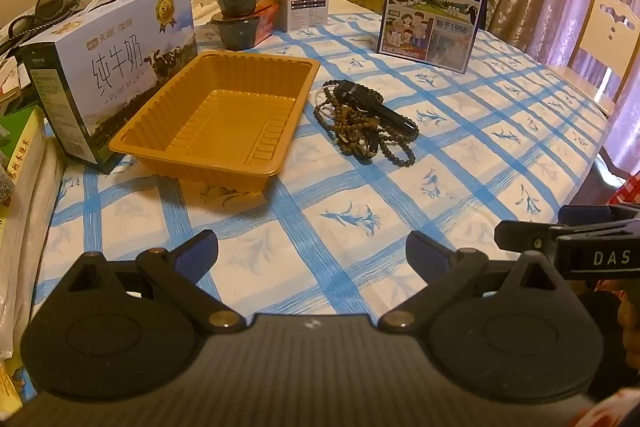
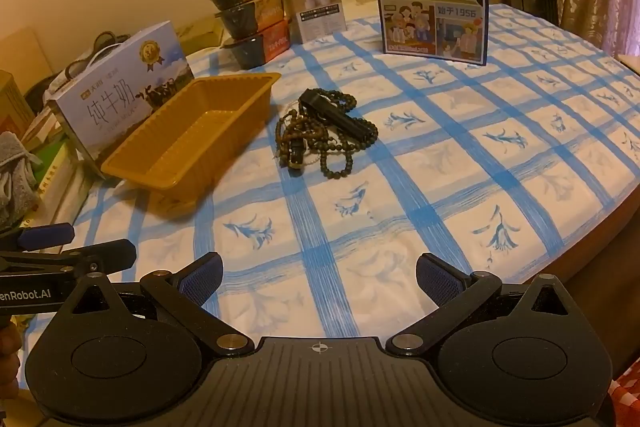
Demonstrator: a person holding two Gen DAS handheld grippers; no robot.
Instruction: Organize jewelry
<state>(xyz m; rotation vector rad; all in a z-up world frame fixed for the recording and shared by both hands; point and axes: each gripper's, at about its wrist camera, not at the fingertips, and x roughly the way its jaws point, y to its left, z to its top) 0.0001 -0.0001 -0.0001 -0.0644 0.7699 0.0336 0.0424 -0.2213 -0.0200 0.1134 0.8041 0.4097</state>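
Left wrist: bead jewelry pile (image 1: 366, 119) well ahead of open left gripper (image 1: 312, 251).

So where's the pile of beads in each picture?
Left wrist view: the pile of beads lies just above centre, right of the orange tray.
Right wrist view: the pile lies near centre, again right of the tray.
Shared landmark: the orange tray.

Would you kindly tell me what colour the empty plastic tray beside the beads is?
The tray is golden yellow-orange, shown best in the left wrist view.
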